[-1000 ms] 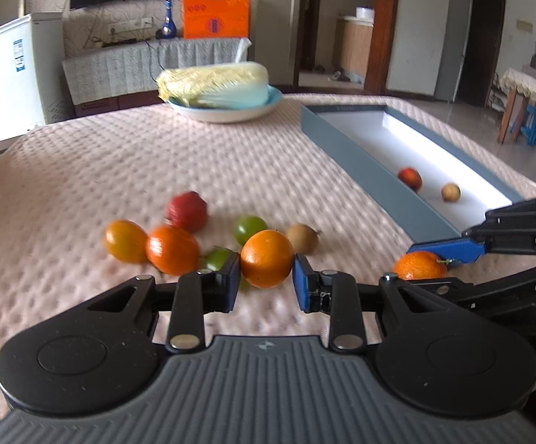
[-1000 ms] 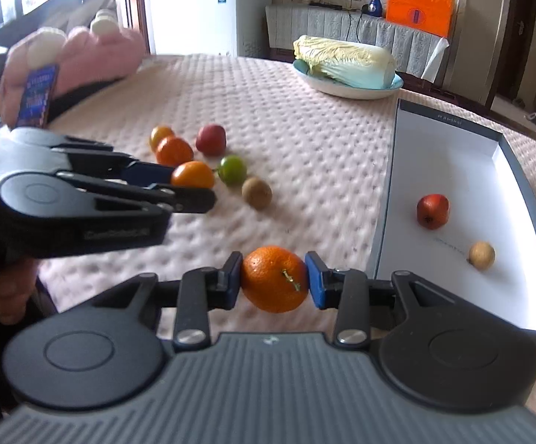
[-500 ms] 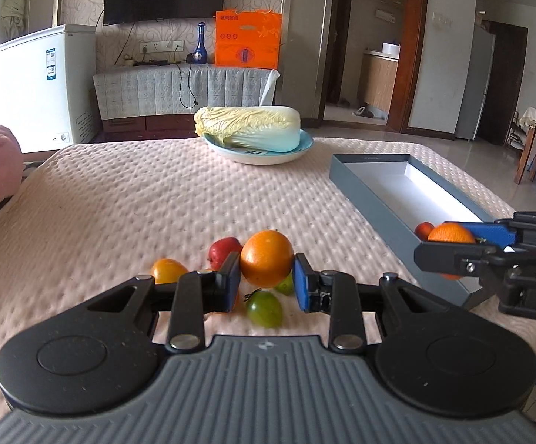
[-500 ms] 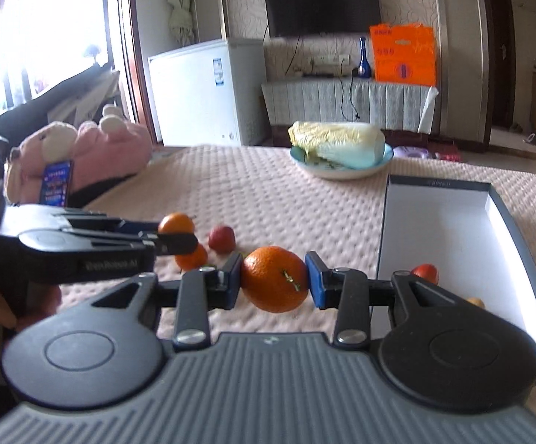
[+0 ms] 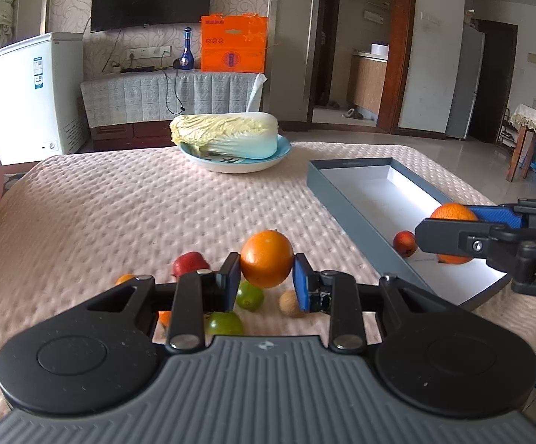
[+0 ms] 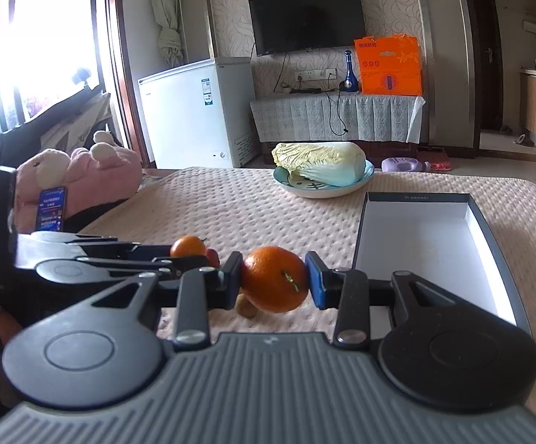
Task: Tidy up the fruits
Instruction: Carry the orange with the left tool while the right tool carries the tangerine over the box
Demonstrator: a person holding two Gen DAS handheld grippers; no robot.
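My left gripper (image 5: pixel 267 281) is shut on an orange (image 5: pixel 267 258) and holds it above the loose fruit on the pink cloth: a red apple (image 5: pixel 188 263), two green fruits (image 5: pixel 249 295), a small brown fruit (image 5: pixel 290 302) and small oranges (image 5: pixel 124 278). My right gripper (image 6: pixel 274 284) is shut on a mandarin (image 6: pixel 275 279) beside the grey box (image 6: pixel 357 236). In the left wrist view the mandarin (image 5: pixel 453 214) hangs over the near end of the box (image 5: pixel 342 199), which holds a red fruit (image 5: pixel 405 243).
A blue plate with a napa cabbage (image 5: pixel 227 140) stands at the back of the table. A pink plush toy (image 6: pixel 83 174) and a phone (image 6: pixel 50 209) lie at the left edge. The box's far end (image 5: pixel 379 181) holds nothing.
Both grippers have risen off the table with their fruit and tilted up. The right gripper has moved with the mandarin from beside the box to over its near end.
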